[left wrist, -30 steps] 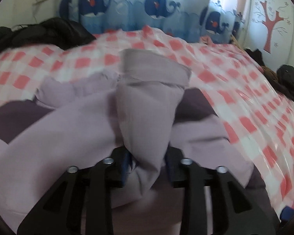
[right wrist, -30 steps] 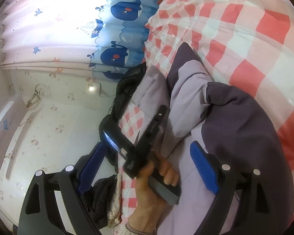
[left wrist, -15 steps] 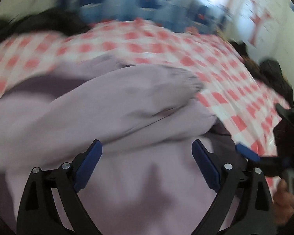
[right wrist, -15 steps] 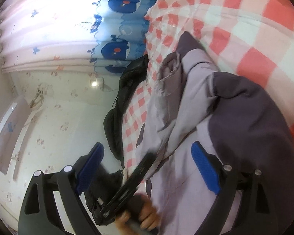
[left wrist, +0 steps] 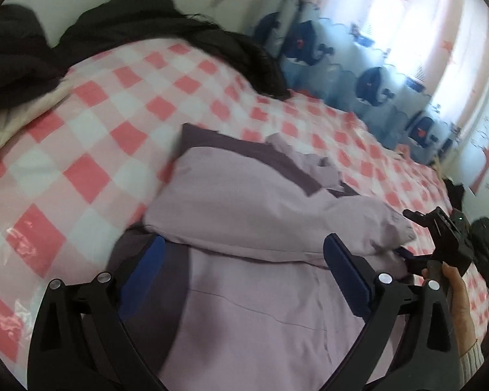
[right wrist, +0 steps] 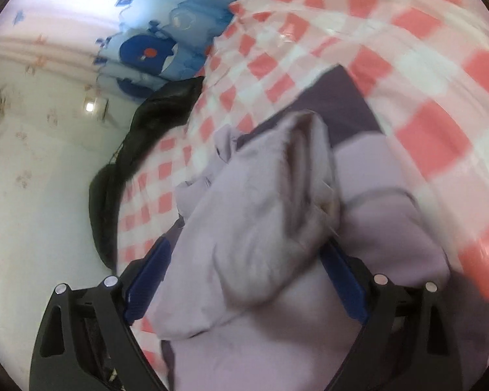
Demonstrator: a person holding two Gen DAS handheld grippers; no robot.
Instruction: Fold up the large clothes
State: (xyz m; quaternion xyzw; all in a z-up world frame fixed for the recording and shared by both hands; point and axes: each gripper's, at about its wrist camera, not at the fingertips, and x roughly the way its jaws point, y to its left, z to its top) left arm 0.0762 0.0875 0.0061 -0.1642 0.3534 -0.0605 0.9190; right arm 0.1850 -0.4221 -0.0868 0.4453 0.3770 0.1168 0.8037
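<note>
Checked bedspread [left wrist: 81,150] bears lilac jacket [left wrist: 244,208], dark coats [left wrist: 166,29] behind; left claw [left wrist: 244,273] just opened wide, empty.

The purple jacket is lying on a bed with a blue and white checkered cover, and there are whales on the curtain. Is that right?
Almost. The cover is pink and white checkered, not blue; the left wrist view shows it plainly. The purple jacket does lie on it, and the curtain does have whales.
</note>
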